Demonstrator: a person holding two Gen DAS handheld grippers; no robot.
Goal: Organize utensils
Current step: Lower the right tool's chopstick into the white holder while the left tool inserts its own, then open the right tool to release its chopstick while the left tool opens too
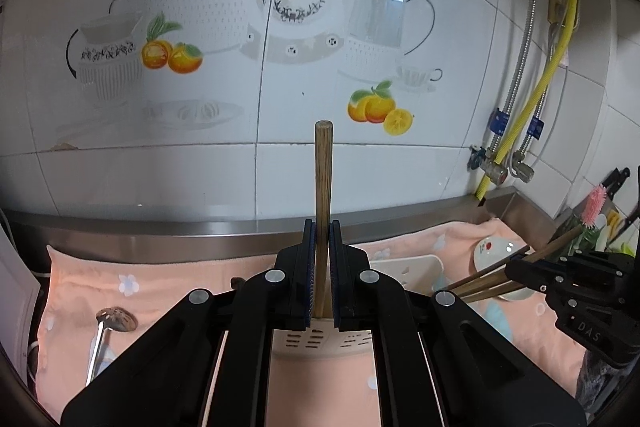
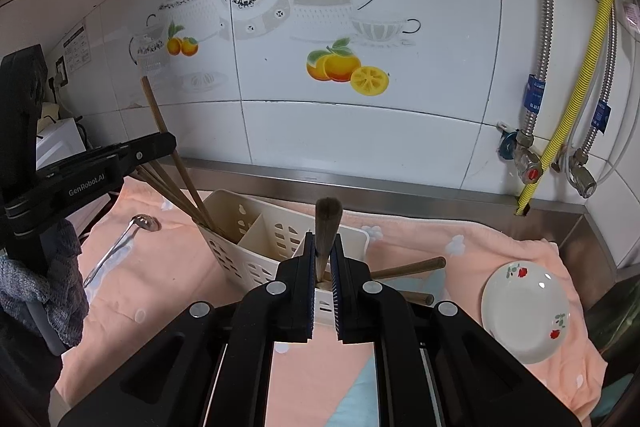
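Note:
A cream slotted utensil caddy [image 2: 256,251] lies on the pink cloth, and also shows in the left wrist view [image 1: 404,267]. My left gripper [image 1: 322,239] is shut on wooden chopsticks [image 1: 323,187], held upright; in the right wrist view they [image 2: 164,143] slant down into the caddy's left compartment. My right gripper [image 2: 323,255] is shut on a wooden chopstick [image 2: 327,227] over the caddy's right end. More wooden chopsticks [image 2: 412,265] stick out to the right of the caddy. My right gripper also shows in the left wrist view [image 1: 516,267].
A metal slotted spoon [image 2: 124,239] lies on the cloth left of the caddy. A small white dish with red flowers [image 2: 524,315] sits at the right. The tiled wall and steel ledge [image 2: 360,187] stand close behind. Hoses and valves [image 2: 532,163] hang at the right.

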